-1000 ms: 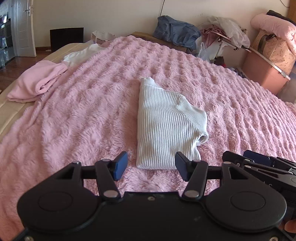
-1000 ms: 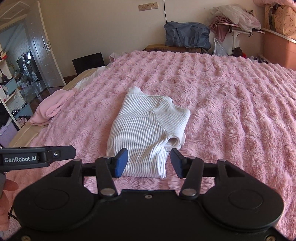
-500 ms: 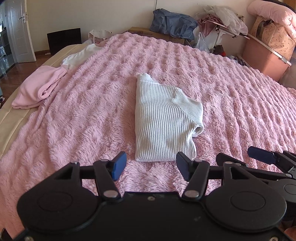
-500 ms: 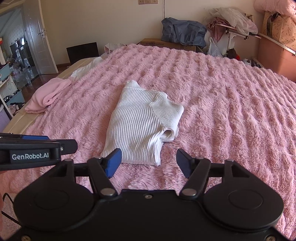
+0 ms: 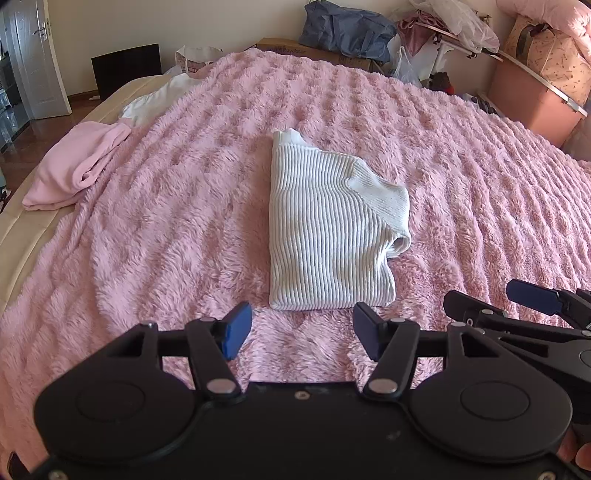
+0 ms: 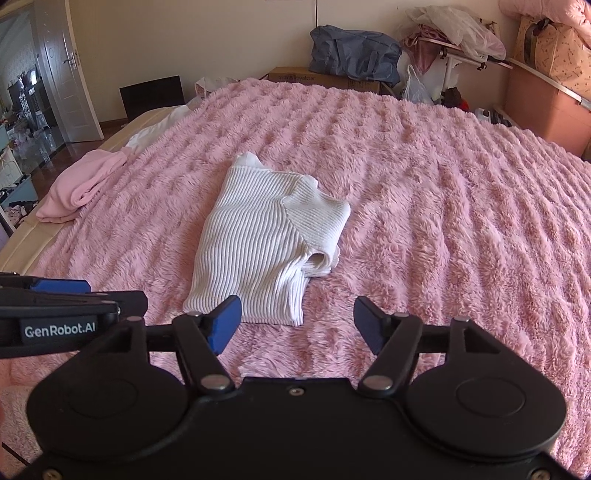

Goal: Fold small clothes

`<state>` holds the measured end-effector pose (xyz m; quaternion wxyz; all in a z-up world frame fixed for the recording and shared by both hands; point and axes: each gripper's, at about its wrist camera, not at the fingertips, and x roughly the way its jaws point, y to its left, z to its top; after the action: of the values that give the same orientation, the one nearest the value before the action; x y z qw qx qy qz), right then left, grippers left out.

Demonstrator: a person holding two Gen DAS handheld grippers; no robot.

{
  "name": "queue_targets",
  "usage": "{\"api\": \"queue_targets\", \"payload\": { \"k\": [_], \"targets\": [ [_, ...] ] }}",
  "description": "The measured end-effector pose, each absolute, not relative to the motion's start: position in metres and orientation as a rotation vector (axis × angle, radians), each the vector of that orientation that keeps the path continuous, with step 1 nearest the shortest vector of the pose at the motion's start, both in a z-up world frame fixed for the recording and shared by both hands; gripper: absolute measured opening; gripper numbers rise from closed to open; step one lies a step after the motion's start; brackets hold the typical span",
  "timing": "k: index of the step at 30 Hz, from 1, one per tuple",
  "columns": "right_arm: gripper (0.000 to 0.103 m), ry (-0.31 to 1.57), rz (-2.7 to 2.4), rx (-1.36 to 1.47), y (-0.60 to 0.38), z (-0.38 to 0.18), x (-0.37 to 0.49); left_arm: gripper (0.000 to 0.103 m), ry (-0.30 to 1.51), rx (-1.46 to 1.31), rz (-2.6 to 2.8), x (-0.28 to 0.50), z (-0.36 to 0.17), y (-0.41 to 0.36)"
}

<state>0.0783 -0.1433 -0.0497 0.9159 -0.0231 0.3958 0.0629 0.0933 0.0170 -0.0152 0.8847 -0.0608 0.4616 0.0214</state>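
We see a bed (image 6: 461, 206) spread with a fluffy pink blanket (image 5: 480, 206), sunlit in bands. Beyond its far edge stands a cream wall (image 6: 221, 33), with a cardboard box (image 6: 325, 78) on the floor carrying a blue bag (image 6: 354, 51). At the far left a white door (image 6: 68, 74) stands open over dark wooden floor (image 5: 44, 129). A pink storage box (image 5: 532, 99) sits at the far right.

Warm daylight fills the room, bright and even across the pink blanket (image 5: 166, 221), whose tufts throw soft shadows. Everything looks sharp, no blur; near the blanket's far edge, walls and doorframe (image 6: 77, 74) bow from fisheye distortion.
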Motion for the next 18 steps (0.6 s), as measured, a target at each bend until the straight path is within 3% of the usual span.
{"api": "queue_targets", "payload": {
  "k": [18],
  "targets": [
    [0.071, 0.815, 0.136, -0.057, -0.1404, -0.0484, 0.0783, 0.065, 0.972, -0.107, 0.061, 0.0958, -0.0195, 0.0185]
  ]
}}
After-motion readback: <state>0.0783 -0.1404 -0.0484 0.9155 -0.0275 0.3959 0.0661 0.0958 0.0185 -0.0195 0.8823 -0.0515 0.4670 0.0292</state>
